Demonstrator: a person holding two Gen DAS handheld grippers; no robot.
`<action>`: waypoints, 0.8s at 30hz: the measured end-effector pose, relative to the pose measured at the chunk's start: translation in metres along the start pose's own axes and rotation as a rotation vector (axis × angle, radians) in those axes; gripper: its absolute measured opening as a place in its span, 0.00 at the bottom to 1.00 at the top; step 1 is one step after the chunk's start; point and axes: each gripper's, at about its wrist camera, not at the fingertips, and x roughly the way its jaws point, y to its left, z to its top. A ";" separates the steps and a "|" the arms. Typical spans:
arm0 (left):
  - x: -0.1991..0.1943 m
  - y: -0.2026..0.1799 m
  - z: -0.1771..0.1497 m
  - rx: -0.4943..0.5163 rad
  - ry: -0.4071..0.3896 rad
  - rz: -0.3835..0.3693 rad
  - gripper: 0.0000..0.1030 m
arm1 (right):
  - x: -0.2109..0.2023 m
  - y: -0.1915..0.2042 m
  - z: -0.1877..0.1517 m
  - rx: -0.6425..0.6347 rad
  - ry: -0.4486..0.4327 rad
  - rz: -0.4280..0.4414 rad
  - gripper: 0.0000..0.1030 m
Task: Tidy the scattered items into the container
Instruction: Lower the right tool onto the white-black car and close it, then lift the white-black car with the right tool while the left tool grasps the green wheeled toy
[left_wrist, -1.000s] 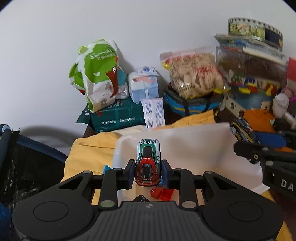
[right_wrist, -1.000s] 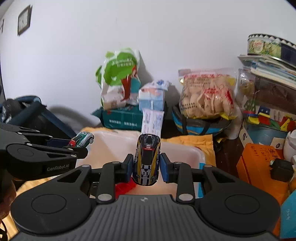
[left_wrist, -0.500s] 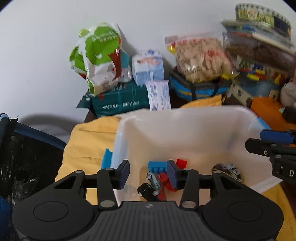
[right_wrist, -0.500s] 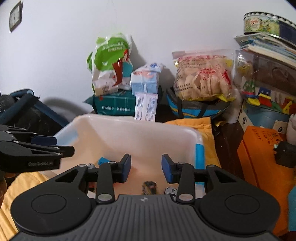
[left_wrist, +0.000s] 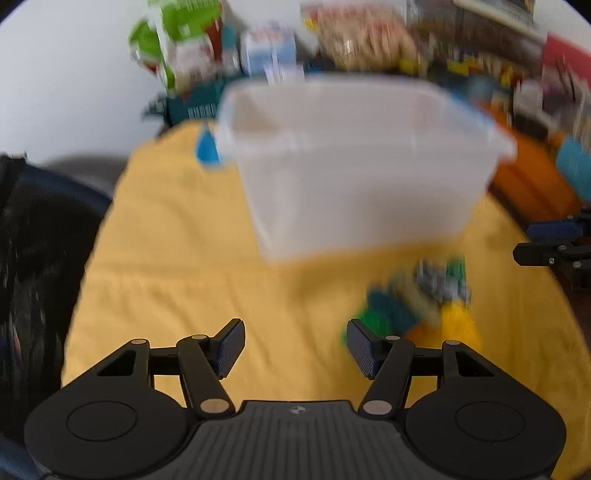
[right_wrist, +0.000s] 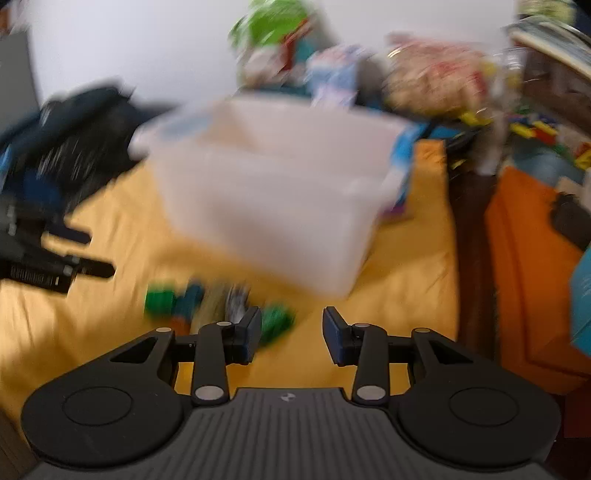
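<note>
Nearest my left wrist view, the left hand-held gripper (left_wrist: 295, 343) has its jaws wide apart, having just been opening, with only yellow cloth (left_wrist: 177, 266) between them. My right hand-held gripper (right_wrist: 291, 334) stands moderately apart, nothing clamped. Just beyond it lies a blurred cluster of small toys (right_wrist: 207, 299), green and blue pieces among them, loose on the cloth. Behind the cluster stands the translucent container (right_wrist: 273, 206); I cannot tell its contents. Bags and boxes line the wall beyond.
</note>
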 end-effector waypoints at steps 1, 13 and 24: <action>0.003 -0.003 -0.005 0.010 0.015 -0.004 0.63 | 0.005 0.005 -0.006 -0.033 0.014 0.009 0.39; 0.007 -0.038 -0.016 0.110 0.008 0.025 0.63 | 0.041 0.045 -0.001 -0.257 -0.011 -0.006 0.30; 0.021 -0.033 -0.015 0.091 0.025 0.018 0.63 | 0.062 0.041 0.001 -0.247 0.034 0.034 0.25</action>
